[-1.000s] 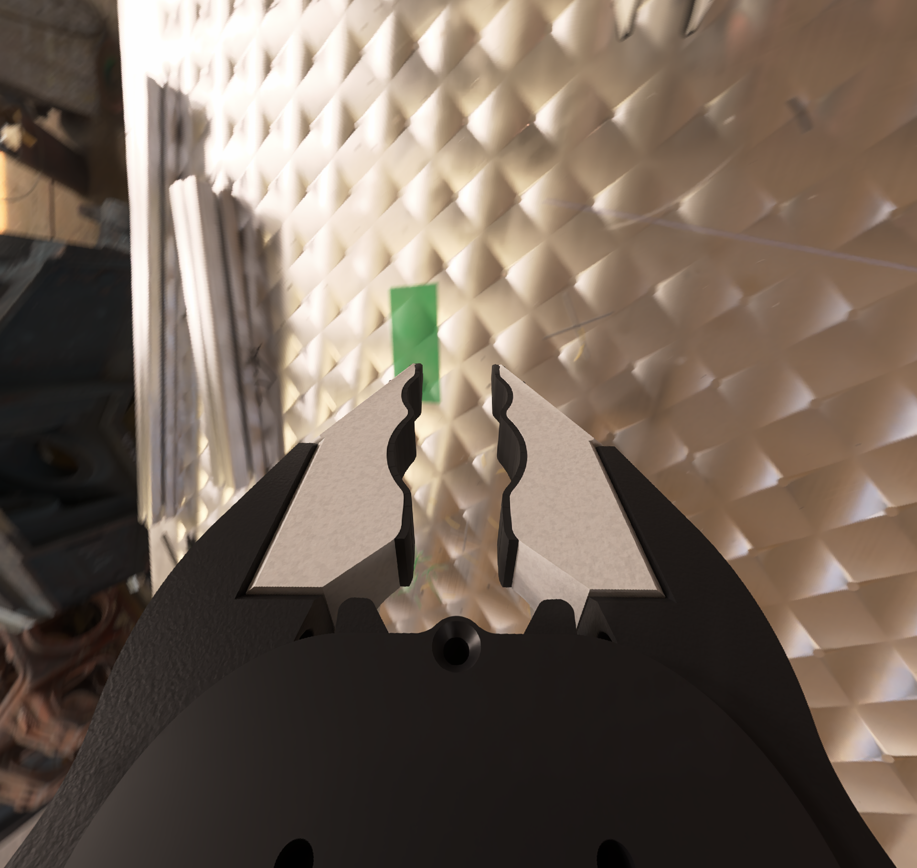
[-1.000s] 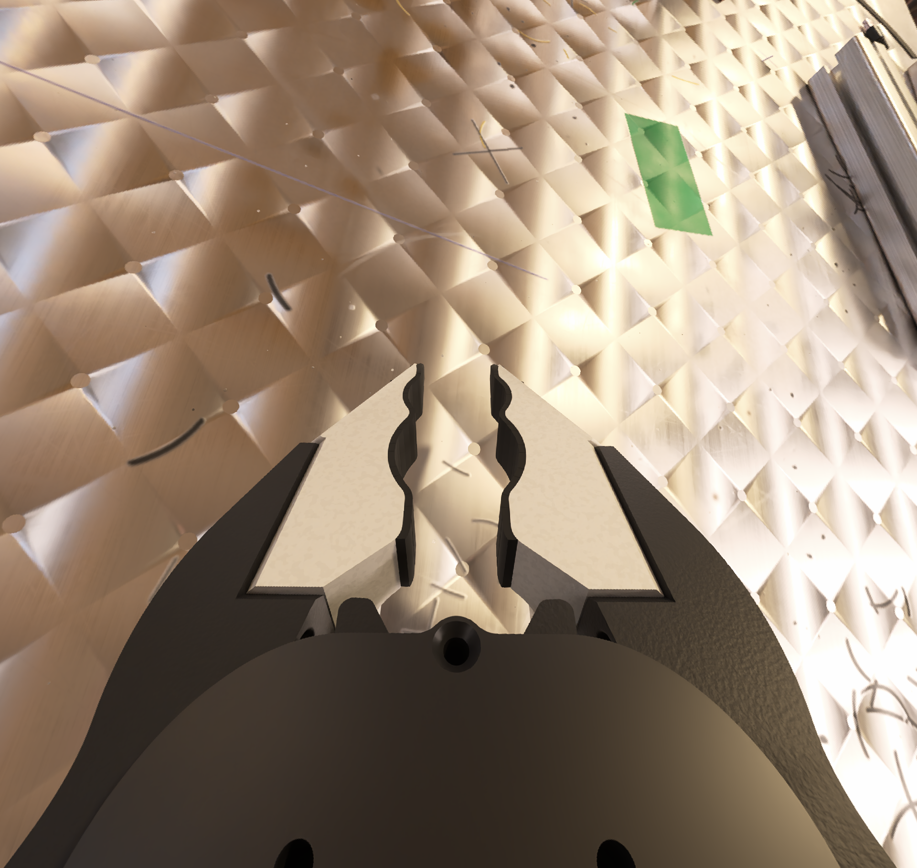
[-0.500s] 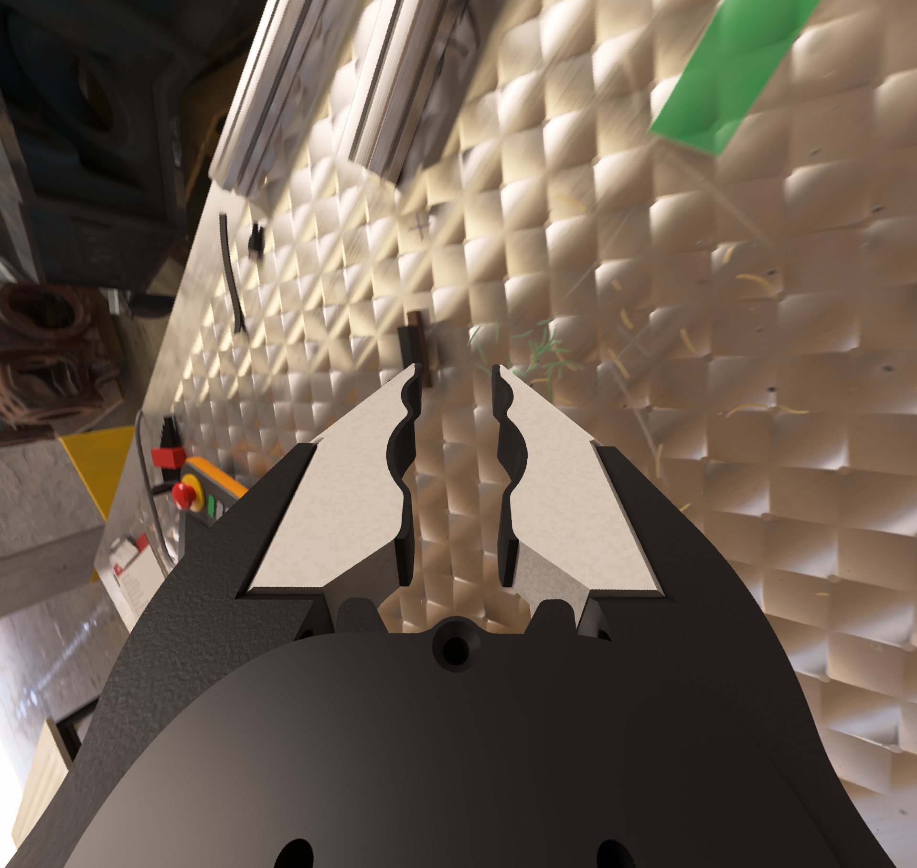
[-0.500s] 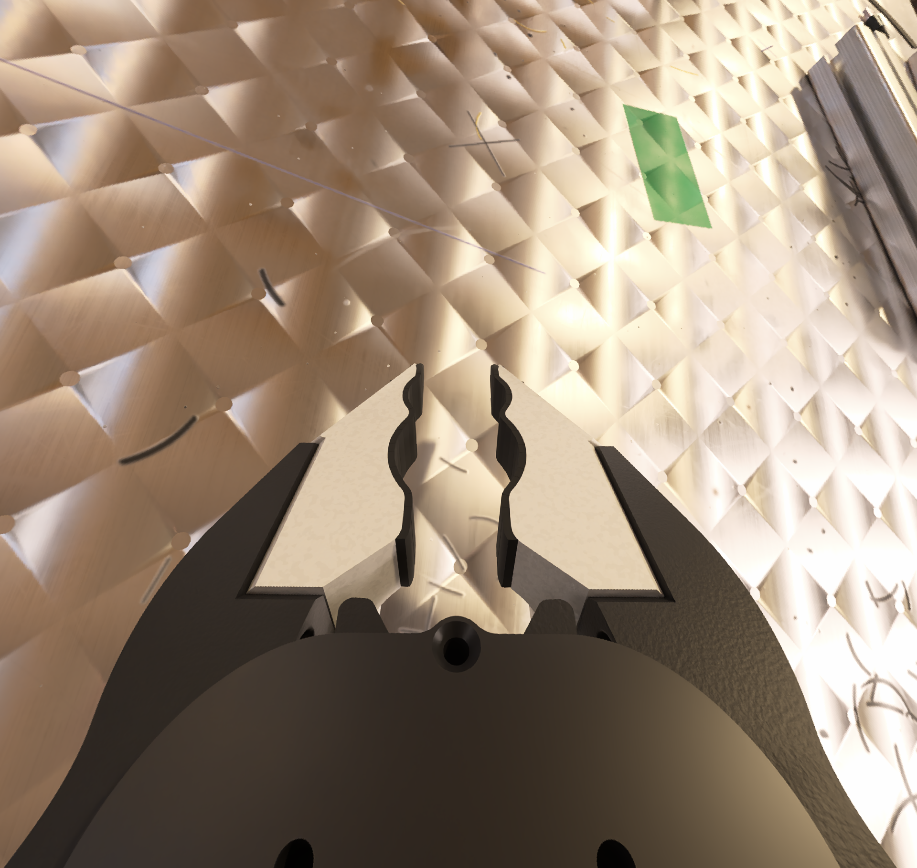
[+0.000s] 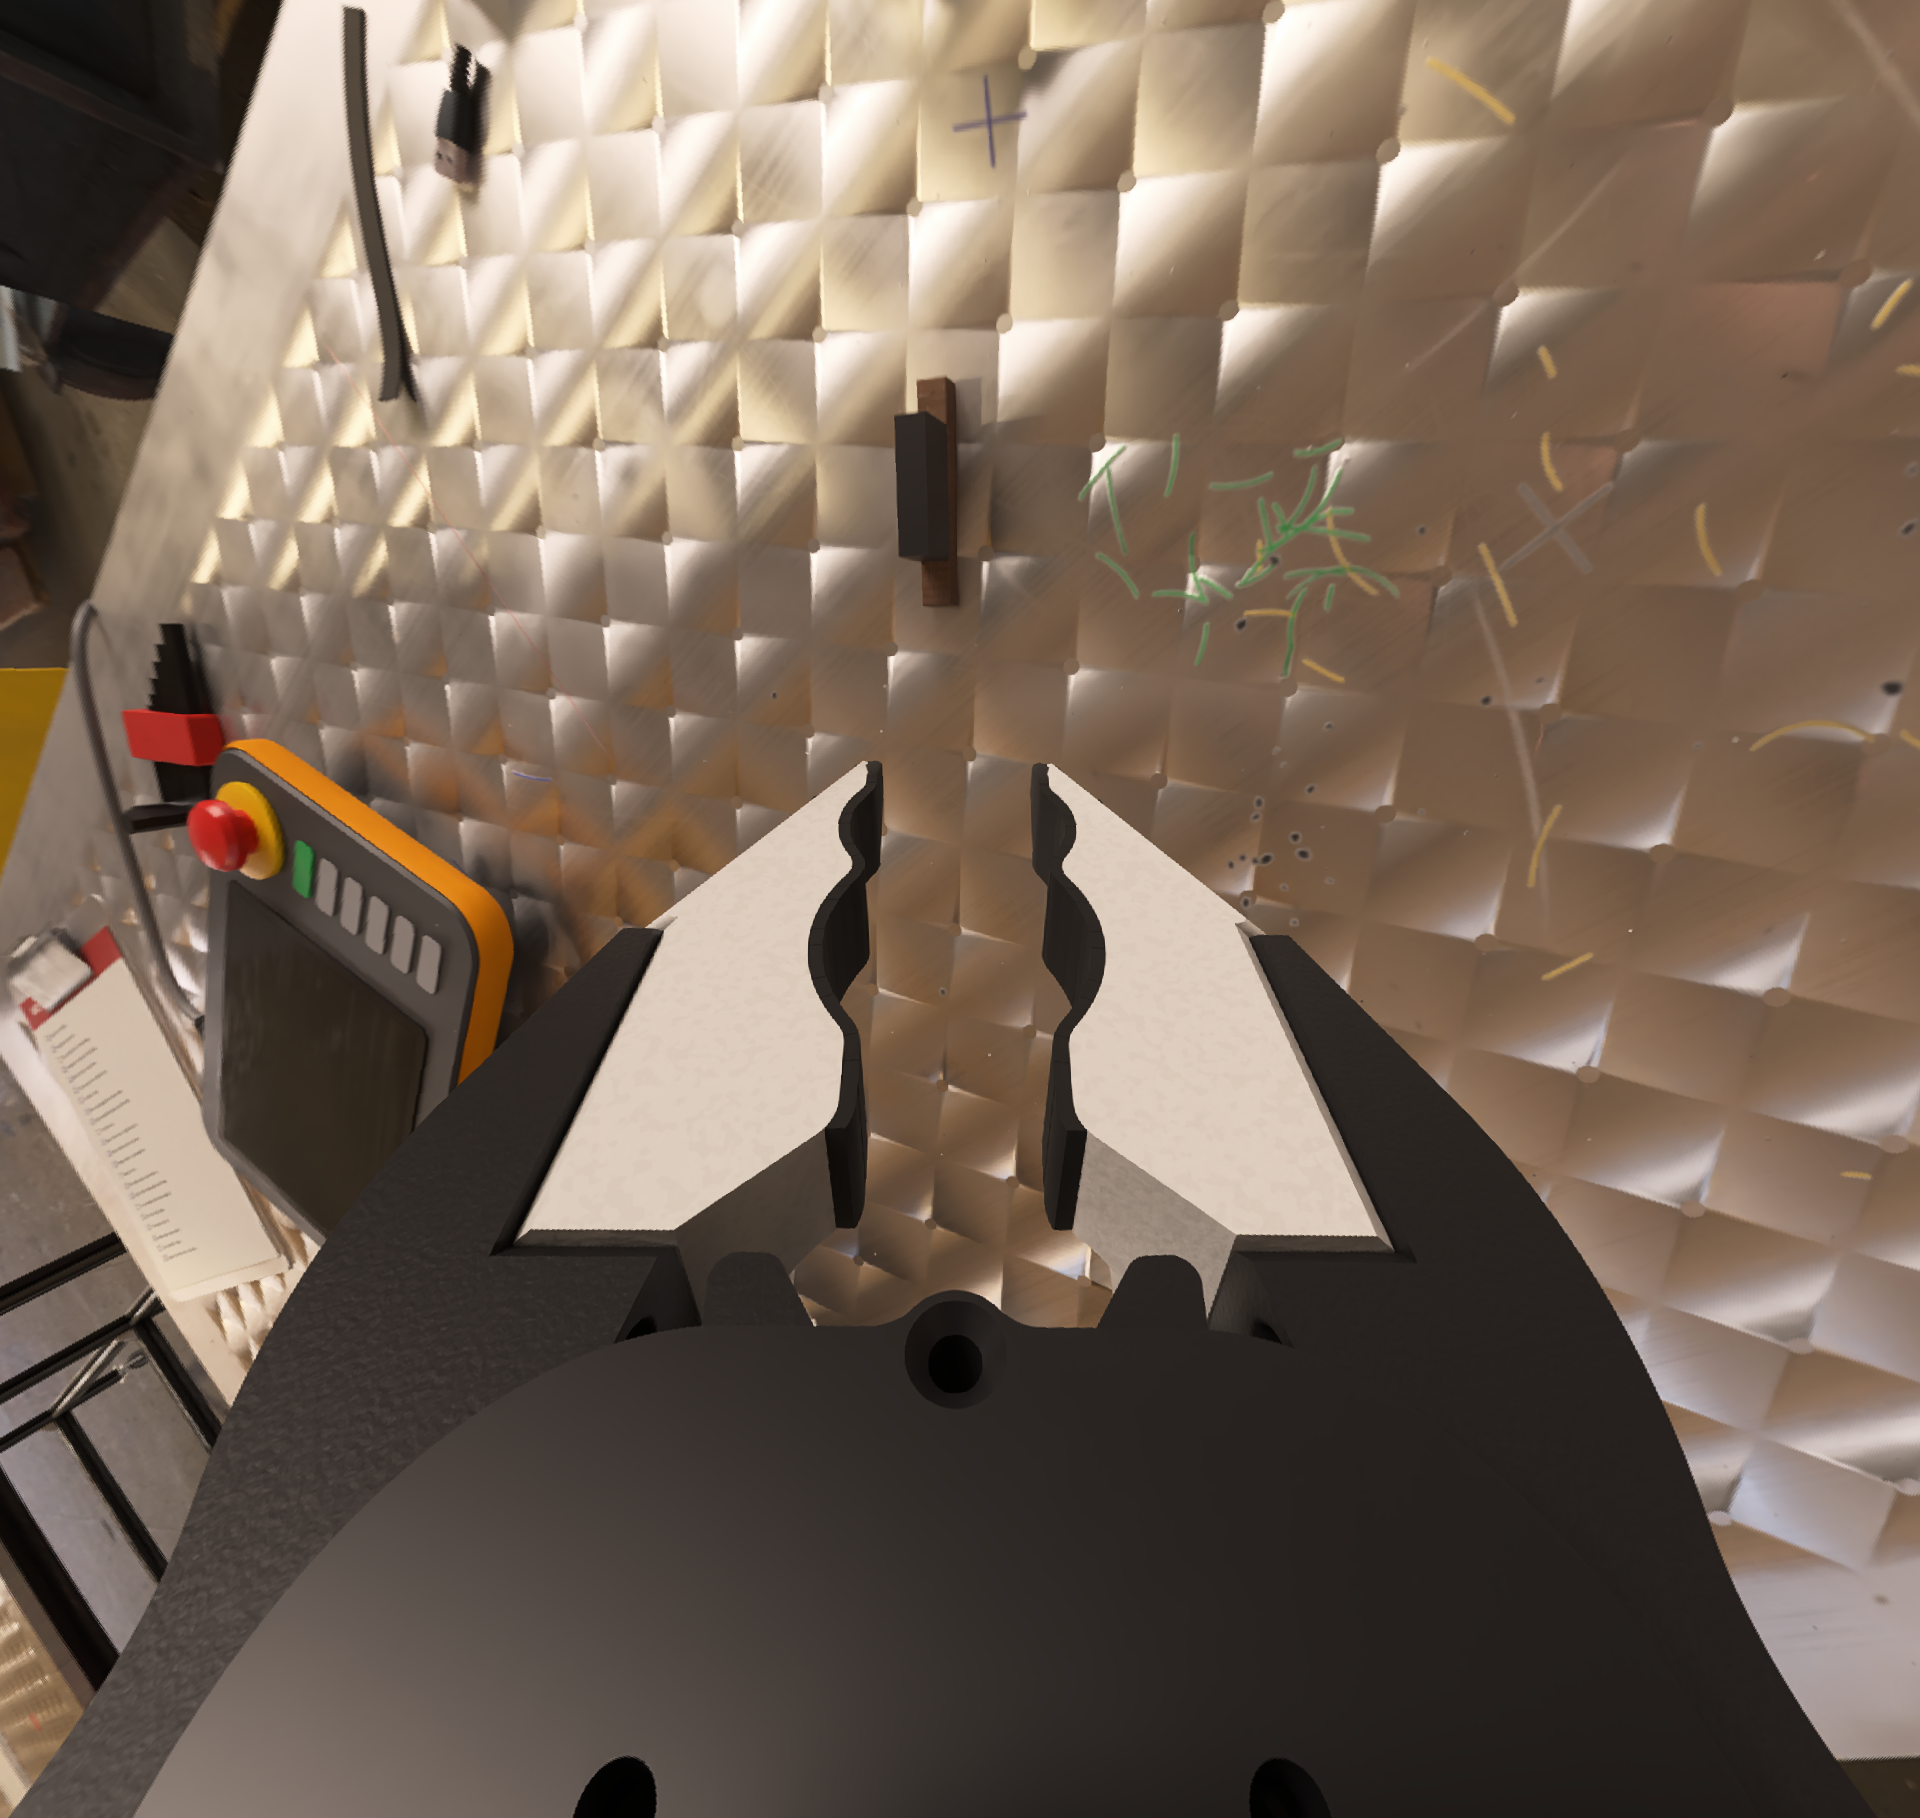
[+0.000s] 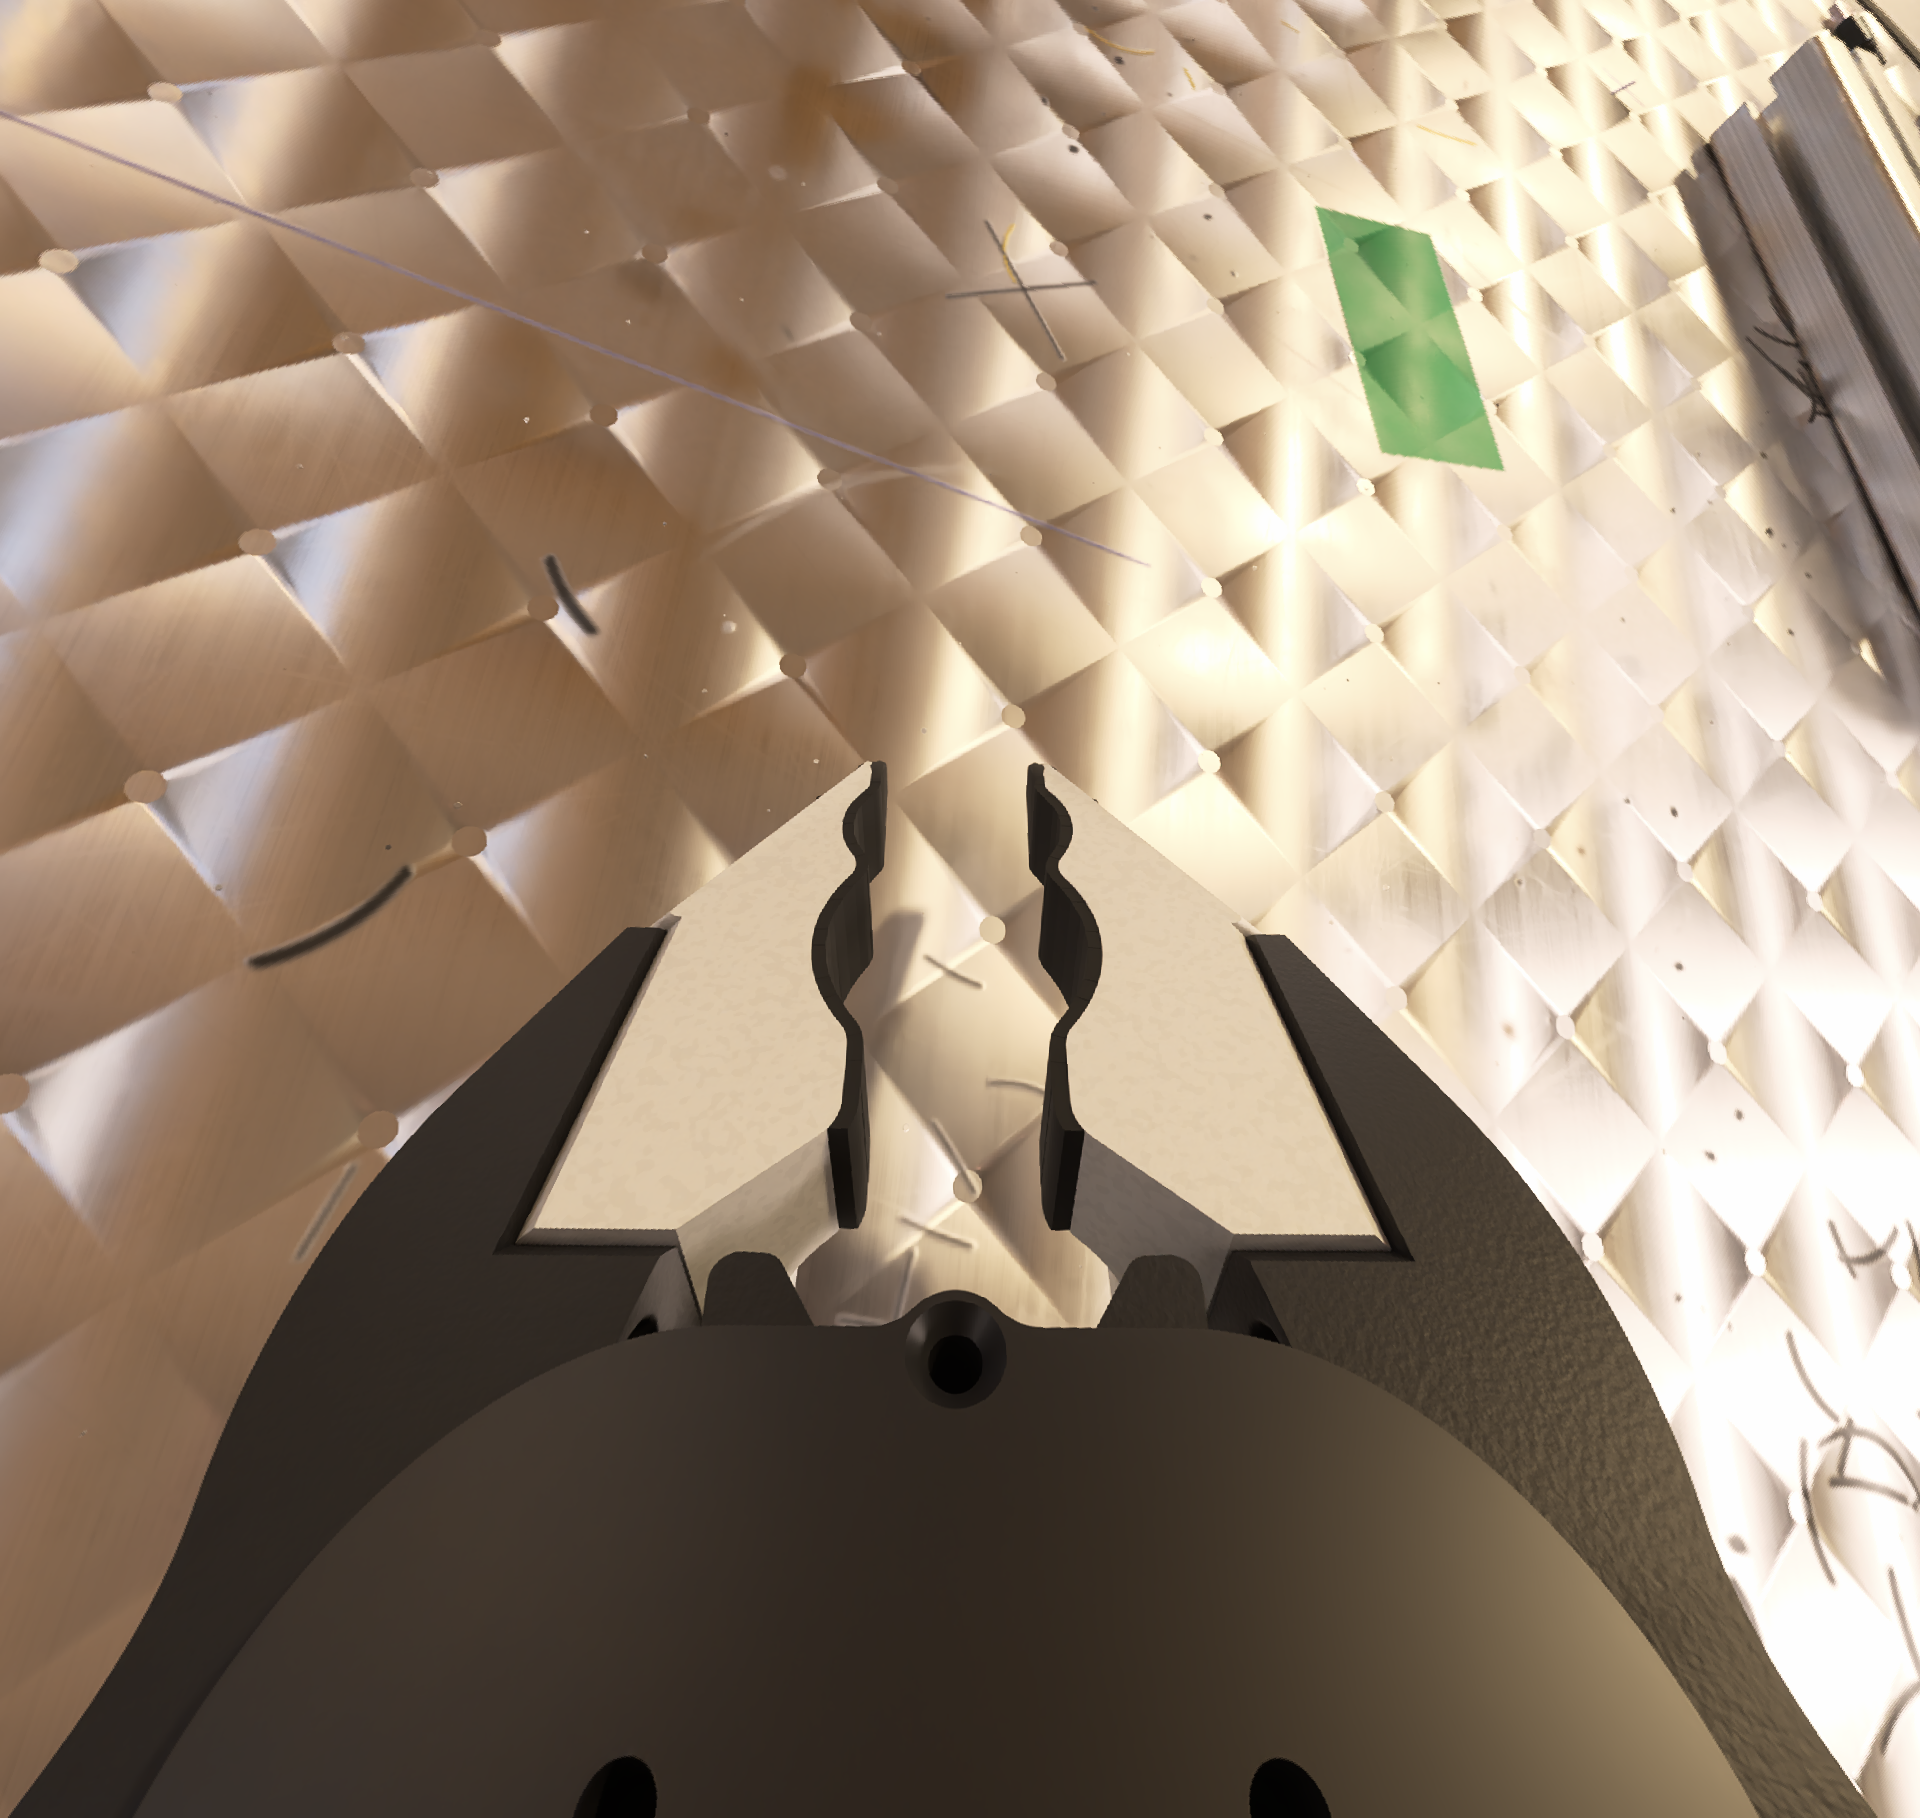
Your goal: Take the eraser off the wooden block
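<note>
Left wrist view: left tool [image 5: 954,781], jaws apart, empty. It has swung round within the last second; the black eraser [image 5: 923,486] on the thin wooden block [image 5: 941,490], absent a second ago, now lies straight ahead, well apart from the tips. Approach judged under way, grasp not begun. Teach pendant [image 5: 332,999] at near left; green and yellow shavings [image 5: 1262,542] right of the block.

Right wrist view: right tool [image 6: 956,781], jaws apart, empty, almost unmoved over the desk [image 6: 312,418]. Green patch [image 6: 1408,345] far right; block only at the far edge.
</note>
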Tool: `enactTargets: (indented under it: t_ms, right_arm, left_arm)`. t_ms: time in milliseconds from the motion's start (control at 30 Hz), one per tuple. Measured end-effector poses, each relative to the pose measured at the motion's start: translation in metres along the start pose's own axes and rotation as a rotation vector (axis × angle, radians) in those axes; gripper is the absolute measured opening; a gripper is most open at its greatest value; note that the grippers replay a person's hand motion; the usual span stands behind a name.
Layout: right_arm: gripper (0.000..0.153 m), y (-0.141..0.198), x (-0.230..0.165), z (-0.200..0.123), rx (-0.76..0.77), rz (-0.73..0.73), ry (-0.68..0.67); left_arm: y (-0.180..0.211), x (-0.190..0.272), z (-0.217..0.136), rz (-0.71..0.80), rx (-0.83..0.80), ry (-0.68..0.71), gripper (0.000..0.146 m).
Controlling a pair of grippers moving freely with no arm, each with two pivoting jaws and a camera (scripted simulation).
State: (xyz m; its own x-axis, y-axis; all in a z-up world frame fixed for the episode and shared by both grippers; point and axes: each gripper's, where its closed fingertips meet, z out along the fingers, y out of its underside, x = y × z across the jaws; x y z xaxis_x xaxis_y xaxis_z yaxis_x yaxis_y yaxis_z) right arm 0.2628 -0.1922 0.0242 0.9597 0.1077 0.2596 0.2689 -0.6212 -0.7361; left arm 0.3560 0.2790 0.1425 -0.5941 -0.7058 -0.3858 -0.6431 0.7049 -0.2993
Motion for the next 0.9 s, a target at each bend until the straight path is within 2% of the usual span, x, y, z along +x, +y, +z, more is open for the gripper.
enactTargets:
  t_ms: [333,500,700,900]
  right_arm:
    - [0.027,0.007,0.001,0.003,-0.017,0.017,-0.003]
    - [0.027,0.008,0.002,0.003,-0.016,0.025,-0.006]
    - [0.027,0.01,0.001,0.004,-0.023,0.03,-0.012]
    - [0.027,0.012,0.002,0.004,-0.023,0.039,-0.011]
  left_arm:
    - [0.018,0.014,0.051,0.024,-0.105,0.141,0.027]
    - [0.007,0.031,0.073,0.056,-0.087,0.23,0.026]
    - [-0.005,0.04,0.091,0.1,-0.089,0.245,0.027]
    - [-0.014,0.02,0.104,0.098,-0.082,0.154,0.028]
